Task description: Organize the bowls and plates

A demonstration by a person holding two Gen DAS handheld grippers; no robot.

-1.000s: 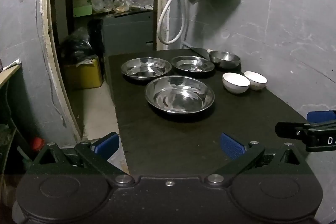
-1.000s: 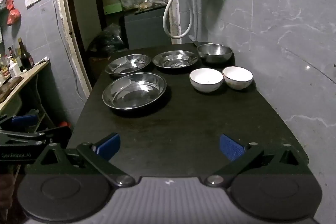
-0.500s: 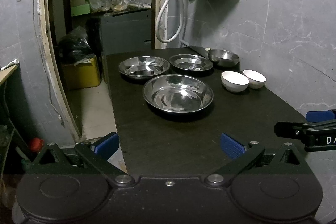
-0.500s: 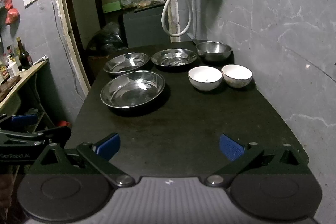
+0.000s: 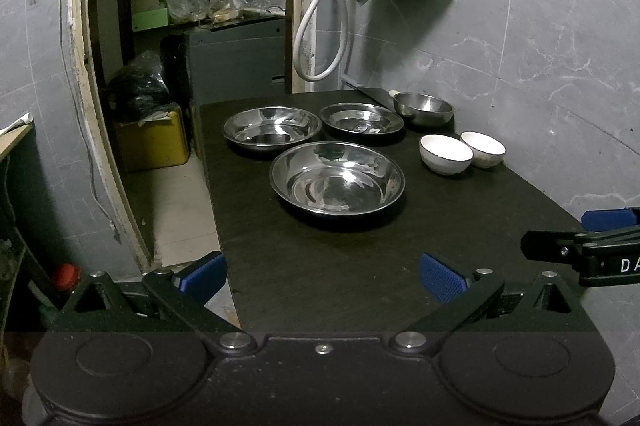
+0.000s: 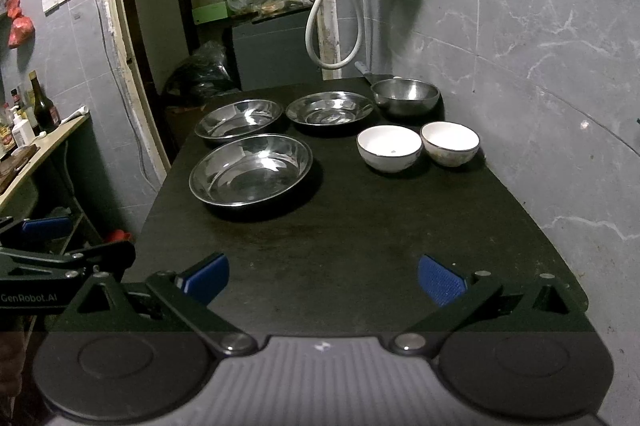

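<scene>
The dark rectangular tabletop is carrying everything. The largest round steel plate is sitting nearest, towards the left edge. Behind it two smaller round steel plates are lying side by side – one on the left, one in the middle. A deep steel bowl is standing at the far right corner. In front of it two small white ceramic bowls are standing just beside each other. The left gripper and the right gripper are hovering over the near edge – jaws spread wide, holding nothing.
</scene>
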